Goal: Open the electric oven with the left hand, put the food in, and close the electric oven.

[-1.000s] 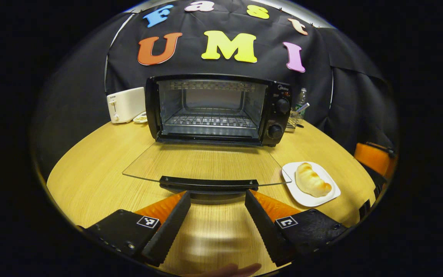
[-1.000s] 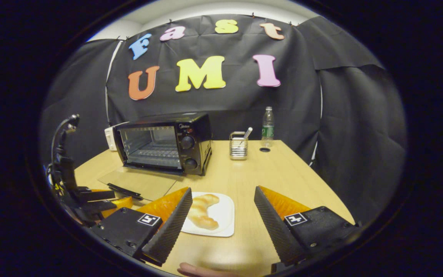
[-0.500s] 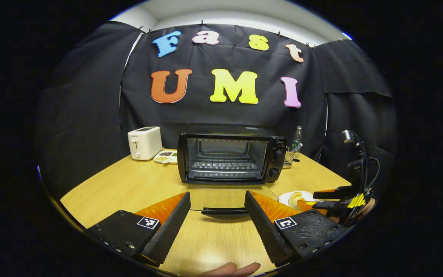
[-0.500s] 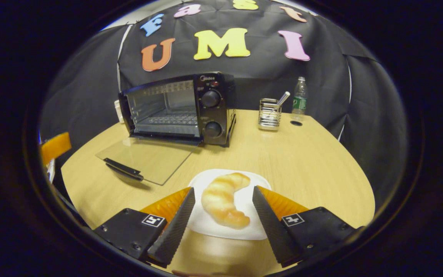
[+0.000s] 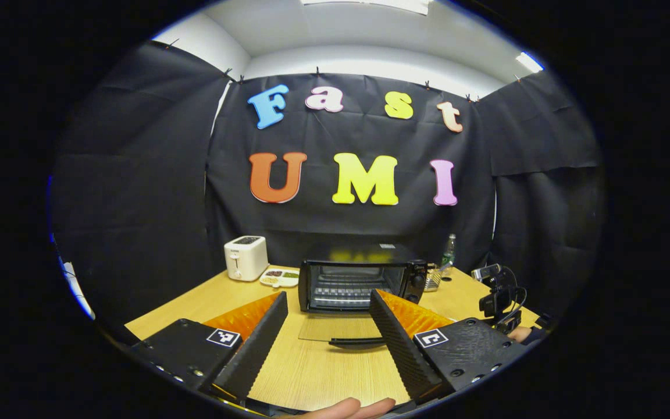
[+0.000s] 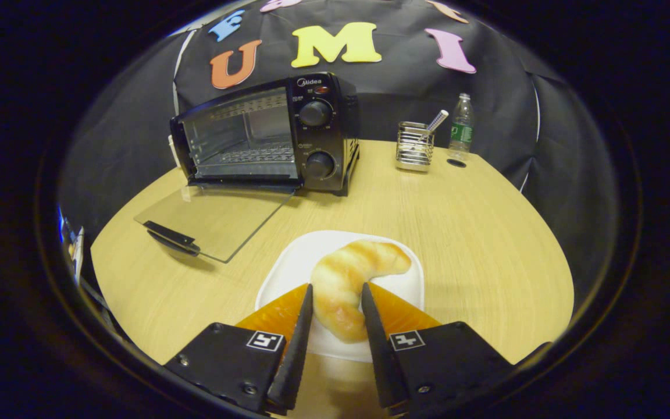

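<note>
The black electric oven point(image 6: 265, 137) stands at the back of the table with its glass door point(image 6: 213, 215) folded flat on the wood and the wire rack inside bare. A croissant point(image 6: 352, 273) lies on a white plate point(image 6: 288, 273) in front of the oven's knob side. My right gripper point(image 6: 335, 288) is down over the plate, with both fingers pressing the croissant's near end. My left gripper point(image 5: 328, 295) is open and held back from the oven point(image 5: 358, 282), well short of the door handle point(image 5: 358, 342). The right gripper's mount point(image 5: 498, 299) shows low at the right of the left gripper view.
A white toaster point(image 5: 246, 258) and a small snack dish point(image 5: 280, 277) sit left of the oven. A wire holder point(image 6: 414, 152), a water bottle point(image 6: 462, 128) and its cap point(image 6: 456, 163) stand at the back right. Bare wooden table point(image 6: 457, 233) lies right of the plate.
My left gripper drew back and tilted up, away from the open door. My right gripper came down over the plate and its fingers closed from wide apart onto the croissant.
</note>
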Tool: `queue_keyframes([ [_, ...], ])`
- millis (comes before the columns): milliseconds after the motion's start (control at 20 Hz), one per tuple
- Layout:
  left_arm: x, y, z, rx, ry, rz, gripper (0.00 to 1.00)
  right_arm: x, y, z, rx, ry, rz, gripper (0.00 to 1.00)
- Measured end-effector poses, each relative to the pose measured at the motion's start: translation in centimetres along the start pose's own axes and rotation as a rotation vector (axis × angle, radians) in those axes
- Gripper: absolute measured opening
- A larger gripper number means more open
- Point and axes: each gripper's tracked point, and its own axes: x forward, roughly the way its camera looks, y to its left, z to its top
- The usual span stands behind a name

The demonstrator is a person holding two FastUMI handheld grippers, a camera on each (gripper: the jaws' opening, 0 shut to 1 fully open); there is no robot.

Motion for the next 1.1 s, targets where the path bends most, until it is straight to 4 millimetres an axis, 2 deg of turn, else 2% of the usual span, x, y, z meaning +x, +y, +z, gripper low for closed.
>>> queue_keyframes([
  [150, -1.4, -1.2, 2.0, -0.03, -0.028, -0.029, 0.94, -1.6, 0.8, 2.0, 0.026, -0.058, 0.025, 0.48],
  [300, -2.0, -0.6, 3.6, 0.007, -0.078, -0.024, 0.94, -3.1, 2.9, 4.7, 0.032, -0.116, 0.067, 0.48],
  [450, -2.2, -0.2, 3.9, 0.034, -0.082, -0.015, 0.94, -4.1, 6.0, 7.0, -0.024, -0.158, 0.113, 0.47],
  [600, -2.4, 0.2, 4.6, 0.052, -0.102, -0.013, 0.94, -4.1, 9.4, 9.4, -0.068, -0.203, 0.166, 0.48],
  [750, -3.1, 1.1, 4.9, 0.06, -0.106, -0.007, 0.94, -2.7, 13.9, 10.9, -0.061, -0.207, 0.246, 0.48],
  [900, -3.5, 1.9, 4.8, 0.088, -0.101, 0.002, 0.94, -0.4, 17.7, 12.8, -0.032, -0.209, 0.298, 0.48],
  [1000, -4.1, 2.5, 4.7, 0.093, -0.097, 0.009, 0.94, 1.8, 19.6, 14.3, -0.024, -0.215, 0.312, 0.48],
  [1100, -4.3, 2.9, 4.1, 0.078, -0.084, 0.011, 0.94, 4.3, 20.5, 15.7, -0.007, -0.219, 0.295, 0.48],
])
